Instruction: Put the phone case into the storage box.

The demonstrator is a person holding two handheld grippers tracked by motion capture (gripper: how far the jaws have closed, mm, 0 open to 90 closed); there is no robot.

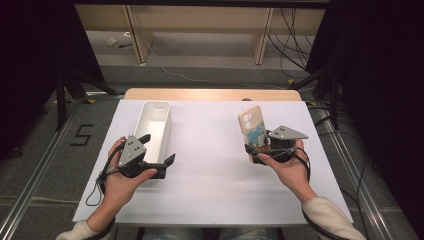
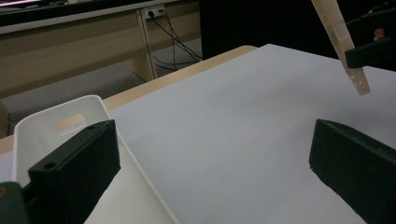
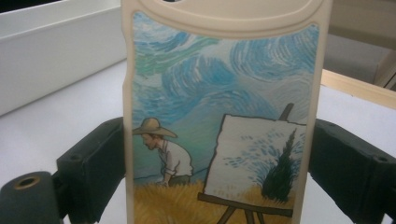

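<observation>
Nearest my lens, the phone case stands upright mid-frame, clamped by my right gripper. At lower left, my left gripper gapes wide beside the white bin.

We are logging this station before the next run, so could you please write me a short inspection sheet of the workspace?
Surface: white sheet over a wooden table, clean.
Job's things: phone case with a painted picture, held up clear of the sheet; white bin, seemingly empty.
Clutter: nothing seen.
Grippers: right gripper shut on the phone case; left gripper open, one jaw over the bin's near end.
Cables: black ones on the floor behind the table.
Surroundings: wooden furniture, dark curtains, a floor mark reading 5.
</observation>
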